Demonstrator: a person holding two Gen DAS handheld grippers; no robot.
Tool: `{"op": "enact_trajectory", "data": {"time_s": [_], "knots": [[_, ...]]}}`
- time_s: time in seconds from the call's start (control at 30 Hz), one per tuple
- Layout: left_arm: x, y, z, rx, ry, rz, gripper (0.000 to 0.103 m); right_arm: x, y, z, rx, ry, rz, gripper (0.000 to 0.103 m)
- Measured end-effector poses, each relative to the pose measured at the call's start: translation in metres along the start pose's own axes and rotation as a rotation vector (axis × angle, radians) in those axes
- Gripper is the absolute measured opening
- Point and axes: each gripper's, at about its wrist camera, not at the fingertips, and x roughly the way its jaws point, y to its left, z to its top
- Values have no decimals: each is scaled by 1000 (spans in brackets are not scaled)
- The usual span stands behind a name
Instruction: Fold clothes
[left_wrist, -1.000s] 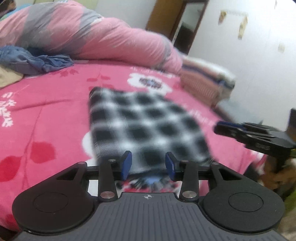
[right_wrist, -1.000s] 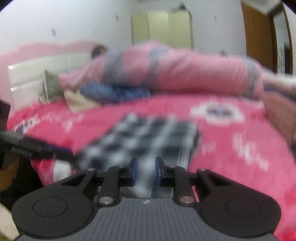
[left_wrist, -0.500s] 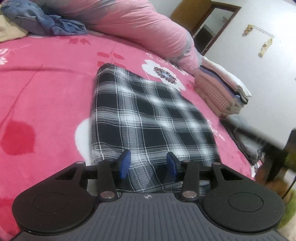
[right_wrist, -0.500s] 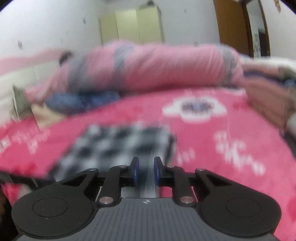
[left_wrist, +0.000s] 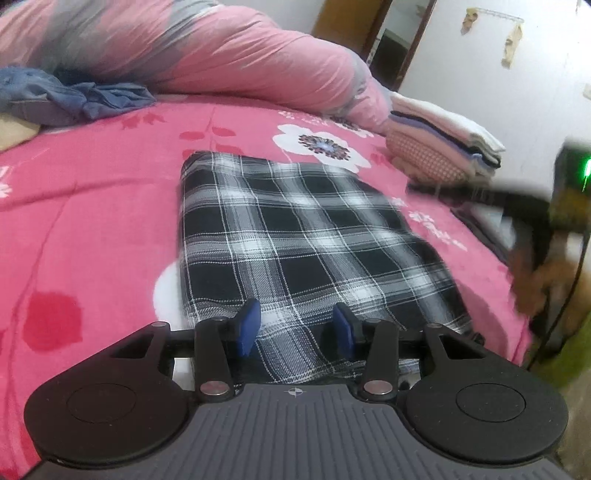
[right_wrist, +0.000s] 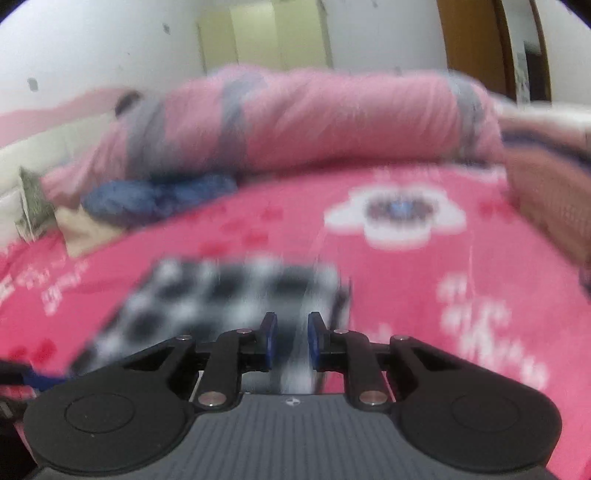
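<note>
A folded black-and-white plaid cloth (left_wrist: 295, 240) lies flat on the pink flowered bedspread (left_wrist: 92, 221). My left gripper (left_wrist: 295, 330) hovers over the cloth's near edge. Its blue pads (left_wrist: 247, 328) stand apart and open, with the plaid showing between them, not pinched. My right gripper (right_wrist: 291, 338) is blurred by motion, its jaws a narrow gap apart, and it sits at the near right corner of the plaid cloth (right_wrist: 221, 295). Only a pale smear shows in that gap. In the left wrist view the right gripper (left_wrist: 509, 203) is a dark streak beyond the cloth's right edge, held by a hand (left_wrist: 532, 280).
A rolled pink and grey duvet (left_wrist: 221, 55) runs along the back of the bed. A crumpled blue garment (left_wrist: 74, 96) lies at the far left. A stack of folded clothes (left_wrist: 443, 147) sits at the right edge, near a doorway (left_wrist: 399, 40).
The left gripper has dropped closer to the cloth's near edge and the plaid is now sharp. The right gripper has swept sideways, leaving the left wrist view and returning as a blur.
</note>
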Motion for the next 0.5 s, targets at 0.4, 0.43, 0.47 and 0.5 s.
{"op": "enact_trajectory", "data": {"time_s": [0.4,0.43,0.47,0.5], "knots": [[-4,4,-6,-14,-26,-21,44,78,-17,9,-1,180,-13,20],[-3,4,-7,-11,-26,-23,44,74,-15,19,-8,159,-19,20],[-3,4,-7,-9,-27,-26,44,69,-13,28,-15,139,-25,20],[-3,5,-7,-13,-28,-30,45,64,-11,38,-21,118,-31,20]]}}
